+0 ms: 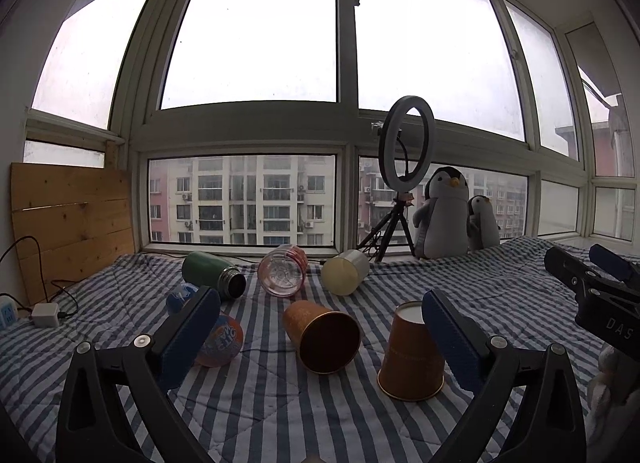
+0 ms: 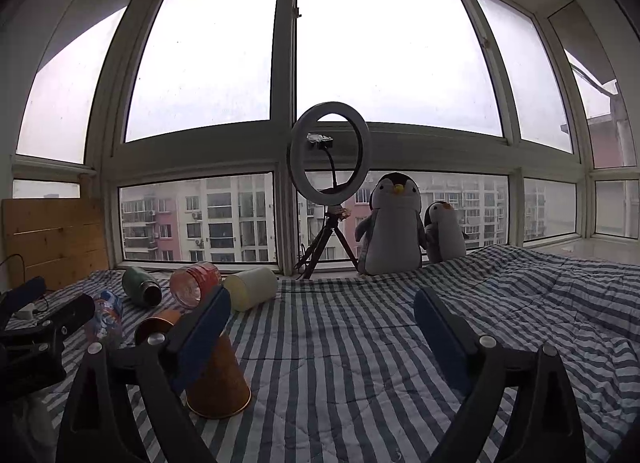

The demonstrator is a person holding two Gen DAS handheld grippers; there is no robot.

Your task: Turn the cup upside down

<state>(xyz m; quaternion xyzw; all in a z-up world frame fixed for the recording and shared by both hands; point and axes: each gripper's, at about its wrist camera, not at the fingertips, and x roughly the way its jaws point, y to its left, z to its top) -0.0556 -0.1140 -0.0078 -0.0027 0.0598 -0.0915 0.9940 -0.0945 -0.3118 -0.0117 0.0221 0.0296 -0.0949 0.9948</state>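
Observation:
An orange paper cup stands upside down on the striped blanket, its white base up. It also shows in the right wrist view, partly behind my right gripper's left finger. A second orange cup lies on its side, mouth toward the camera; it also shows in the right wrist view. My left gripper is open and empty, with the lying cup between its fingers and the upside-down cup by its right finger. My right gripper is open and empty over bare blanket.
A green flask, a pink clear bottle, a cream cup and an orange soda bottle lie on the blanket. A ring light on a tripod and two plush penguins stand by the window. A wooden board leans at left.

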